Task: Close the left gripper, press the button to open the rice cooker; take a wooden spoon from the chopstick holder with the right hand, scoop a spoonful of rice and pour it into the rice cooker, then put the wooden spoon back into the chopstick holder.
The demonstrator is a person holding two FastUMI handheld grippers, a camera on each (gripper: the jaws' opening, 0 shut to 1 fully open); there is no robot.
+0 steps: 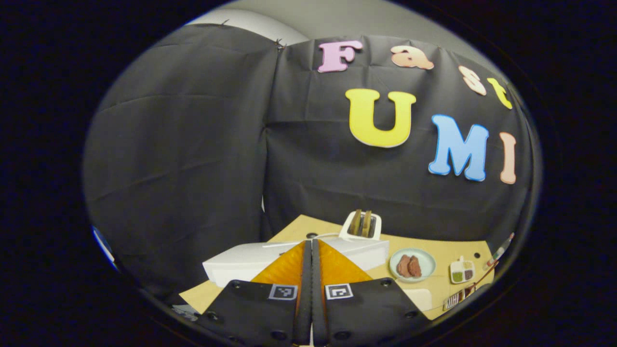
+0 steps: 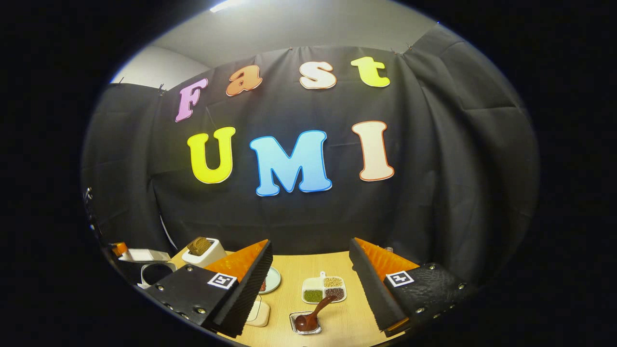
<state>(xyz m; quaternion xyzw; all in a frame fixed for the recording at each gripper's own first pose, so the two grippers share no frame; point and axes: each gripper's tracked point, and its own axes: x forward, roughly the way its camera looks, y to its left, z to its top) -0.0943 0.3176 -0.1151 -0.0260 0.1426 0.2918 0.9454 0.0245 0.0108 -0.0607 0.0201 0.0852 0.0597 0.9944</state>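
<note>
Left tongs (image 1: 312, 250) are clenched tight, fingers pressed together over the white boxy cooker (image 1: 250, 262) right behind them. Right tongs (image 2: 311, 260) are spread wide, nothing in them. Between their fingers sits a little foil tray (image 2: 305, 324) holding a glossy wooden spoon (image 2: 313, 315), with a three-part dish (image 2: 324, 289) of grains just past it.

The right gripper (image 2: 311, 270) is seen with its fingers spread wide apart above a light wooden table (image 2: 347, 323). Between the fingers, a divided dish (image 2: 324, 289) of grains and beans is set on the table, and just in front of it a wooden spoon (image 2: 313, 315) is laid in a small tray (image 2: 306, 324). At the left, a toaster (image 2: 203, 250) and an opened rice cooker (image 2: 152, 270) are seen. A plate (image 2: 271, 279) is partly hidden behind the left finger.
</note>
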